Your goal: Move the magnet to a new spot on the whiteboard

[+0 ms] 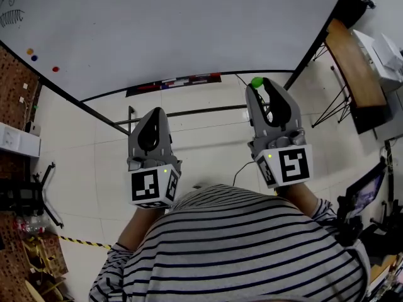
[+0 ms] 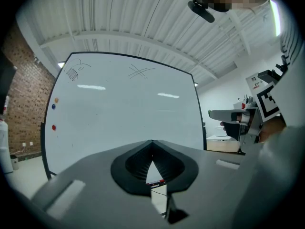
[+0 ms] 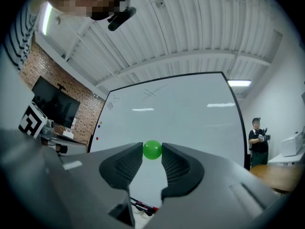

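Note:
A round green magnet (image 3: 152, 150) sits pinched between the tips of my right gripper (image 3: 152, 151), held in the air short of the whiteboard (image 3: 181, 113). In the head view the same green magnet (image 1: 257, 82) shows at the tip of my right gripper (image 1: 258, 85), below the whiteboard (image 1: 176, 24). My left gripper (image 1: 150, 119) hangs beside it, jaws closed together with nothing between them (image 2: 152, 149). Three small magnets, orange (image 1: 29, 51), blue (image 1: 34, 58) and red (image 1: 55, 69), stick near the whiteboard's left edge.
Markers lie in the tray (image 1: 176, 82) under the board. A brick wall (image 1: 16, 99) stands at the left. A wooden table (image 1: 354, 68) and a person (image 3: 257, 142) are off to the right of the board. White tiled floor lies below.

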